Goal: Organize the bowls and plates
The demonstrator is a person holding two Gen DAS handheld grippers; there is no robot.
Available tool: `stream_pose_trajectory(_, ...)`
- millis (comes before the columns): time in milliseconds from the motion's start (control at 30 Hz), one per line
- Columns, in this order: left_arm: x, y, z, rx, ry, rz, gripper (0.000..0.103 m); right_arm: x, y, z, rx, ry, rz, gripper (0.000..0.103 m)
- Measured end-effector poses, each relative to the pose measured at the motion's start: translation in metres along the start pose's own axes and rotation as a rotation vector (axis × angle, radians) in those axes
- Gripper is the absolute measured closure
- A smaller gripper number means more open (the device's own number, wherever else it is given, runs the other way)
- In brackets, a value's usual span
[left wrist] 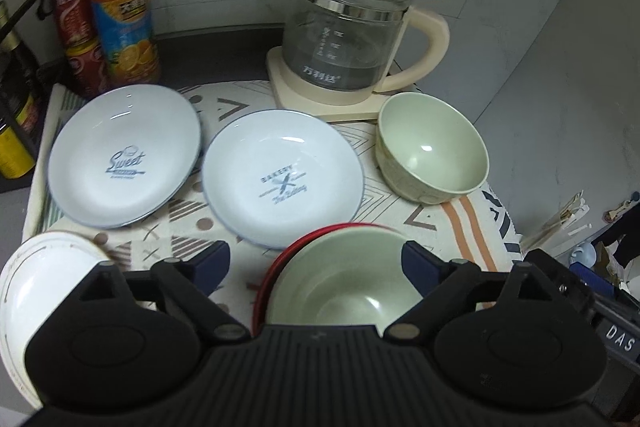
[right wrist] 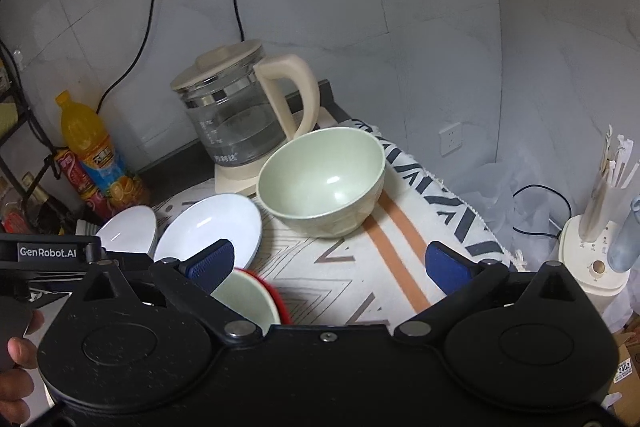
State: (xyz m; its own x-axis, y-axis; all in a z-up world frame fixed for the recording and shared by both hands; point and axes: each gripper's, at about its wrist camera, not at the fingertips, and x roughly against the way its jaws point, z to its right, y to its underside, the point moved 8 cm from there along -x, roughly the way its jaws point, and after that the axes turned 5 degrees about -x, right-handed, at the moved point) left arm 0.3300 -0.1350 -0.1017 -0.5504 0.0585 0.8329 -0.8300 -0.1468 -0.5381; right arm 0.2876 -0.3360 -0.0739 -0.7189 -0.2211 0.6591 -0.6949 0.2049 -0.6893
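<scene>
Dim, soft light (fisheye-bent edges), slight blur

A table point(left wrist: 224, 47) carries a patterned cloth point(left wrist: 400, 203). On the cloth lie 2 blue-rimmed plates point(left wrist: 124, 155) point(left wrist: 282, 179), a green bowl point(left wrist: 432, 155), a white plate point(left wrist: 36, 287) and a red-rimmed bowl point(left wrist: 344, 275); the kettle base point(left wrist: 304, 95) overlaps its far edge.

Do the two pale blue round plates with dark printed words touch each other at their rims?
Cannot tell. In the left wrist view the "Sweet" plate and the "Bakery" plate almost meet at their rims, with no clear gap or contact visible.
</scene>
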Motion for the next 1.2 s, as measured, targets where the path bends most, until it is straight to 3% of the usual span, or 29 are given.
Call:
stream_pose_trajectory(533,-0.053,-0.053,0.037,-0.067,0.044,0.005,0.008,-0.053,-0.03,0.019,-0.05,0.055,-0.03,0.0)
stream_pose_trajectory(700,-0.063,-0.072,0.041,-0.068,0.019,0.051,0.008,-0.072,-0.039,0.022,-0.067,0.059,-0.062,0.0)
stream_pose_trajectory(1000,-0.106,-0.088,0.045,-0.061,0.022,-0.004,0.009,-0.111,-0.045,0.034,-0.083,0.112,-0.11,0.002)
stream_pose_trajectory(1200,-0.134,-0.091,0.05,-0.062,0.026,-0.052,0.011,-0.137,-0.041,0.036,-0.106,0.115,-0.162,0.014)
